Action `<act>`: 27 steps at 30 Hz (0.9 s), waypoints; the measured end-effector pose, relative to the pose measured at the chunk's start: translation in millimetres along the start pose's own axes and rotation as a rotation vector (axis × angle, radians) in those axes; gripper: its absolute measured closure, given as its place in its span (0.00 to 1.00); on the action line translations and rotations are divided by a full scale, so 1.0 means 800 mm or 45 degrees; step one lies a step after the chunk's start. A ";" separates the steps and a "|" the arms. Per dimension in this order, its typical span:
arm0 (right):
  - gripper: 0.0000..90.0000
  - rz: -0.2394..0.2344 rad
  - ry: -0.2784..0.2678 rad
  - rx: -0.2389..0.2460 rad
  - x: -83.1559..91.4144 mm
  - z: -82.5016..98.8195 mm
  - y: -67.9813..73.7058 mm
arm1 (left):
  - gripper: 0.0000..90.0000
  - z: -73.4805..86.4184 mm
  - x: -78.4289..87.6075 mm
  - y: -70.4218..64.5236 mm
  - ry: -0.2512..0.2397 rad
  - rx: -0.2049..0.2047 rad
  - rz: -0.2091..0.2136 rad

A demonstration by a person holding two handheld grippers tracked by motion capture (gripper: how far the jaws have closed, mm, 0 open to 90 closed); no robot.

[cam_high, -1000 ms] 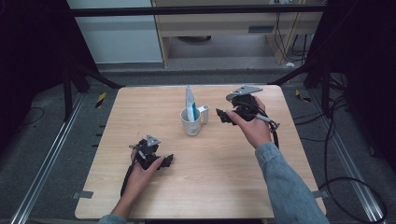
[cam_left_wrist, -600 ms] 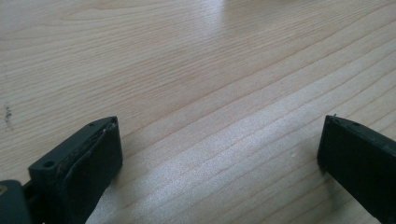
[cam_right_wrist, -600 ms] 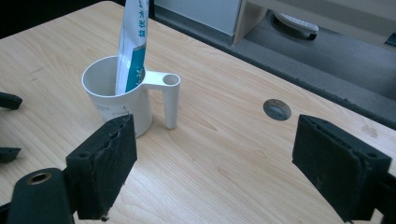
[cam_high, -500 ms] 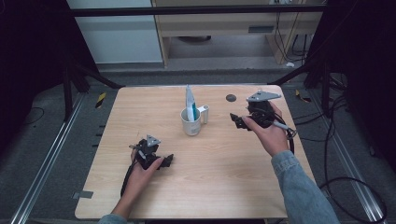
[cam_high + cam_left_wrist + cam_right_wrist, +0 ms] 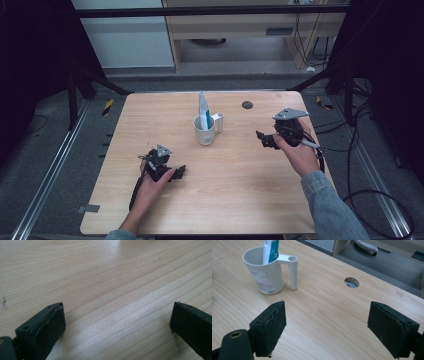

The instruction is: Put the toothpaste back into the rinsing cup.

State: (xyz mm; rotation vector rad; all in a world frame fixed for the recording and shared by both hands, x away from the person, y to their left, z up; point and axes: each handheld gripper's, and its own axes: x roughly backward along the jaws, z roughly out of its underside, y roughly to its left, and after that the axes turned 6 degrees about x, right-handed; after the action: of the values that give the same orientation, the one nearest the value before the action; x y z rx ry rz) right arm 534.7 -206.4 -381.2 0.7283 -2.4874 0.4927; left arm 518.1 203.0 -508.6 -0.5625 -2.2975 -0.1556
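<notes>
- Left gripper (image 5: 176, 172): held low over the wooden counter (image 5: 235, 200) in the person's left hand (image 5: 152, 182); its jaws stand wide apart with bare wood grain between them, as the left gripper view shows.
- Right gripper (image 5: 261, 138): held in the person's right hand (image 5: 296, 152), above the counter; a grey three-cornered plate (image 5: 290, 114) sits on top. In the right gripper view its jaws are spread wide, nothing between them.
- White mug (image 5: 265, 272): stands upright on the counter, ahead of the right gripper and toward its left jaw, well apart from it; the handle (image 5: 291, 271) points toward the right gripper's side.
- Toothpaste tube (image 5: 270, 251): white and teal, standing inside the mug and rising above its rim.
- Round hole (image 5: 351, 282) in the counter: ahead of the right gripper, between its jaws in line of sight, beyond the mug's handle.
- Cable (image 5: 137, 187): trails from the left gripper beside the forearm.
</notes>
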 end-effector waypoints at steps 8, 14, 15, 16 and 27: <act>0.13 -0.008 0.013 -0.036 -0.016 0.038 0.002 | 0.00 0.000 0.000 0.000 0.000 0.000 0.000; 0.12 -0.023 0.042 -0.107 -0.035 0.069 0.003 | 0.00 0.000 0.000 0.000 0.000 0.000 0.000; 0.12 -0.026 0.052 -0.113 -0.039 0.074 0.003 | 0.00 0.000 0.000 0.000 0.000 0.000 0.000; 0.12 -0.026 0.063 -0.122 -0.043 0.079 0.004 | 0.00 0.000 0.000 0.000 0.000 0.000 0.000; 0.11 -0.042 0.135 -0.154 -0.075 0.110 0.011 | 0.00 0.000 0.000 0.000 0.000 0.000 0.000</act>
State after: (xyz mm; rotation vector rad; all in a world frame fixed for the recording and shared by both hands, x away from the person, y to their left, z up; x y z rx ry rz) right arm 542.3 -216.0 -487.2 0.6767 -2.3792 0.3562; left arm 518.0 203.0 -508.6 -0.5622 -2.2980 -0.1557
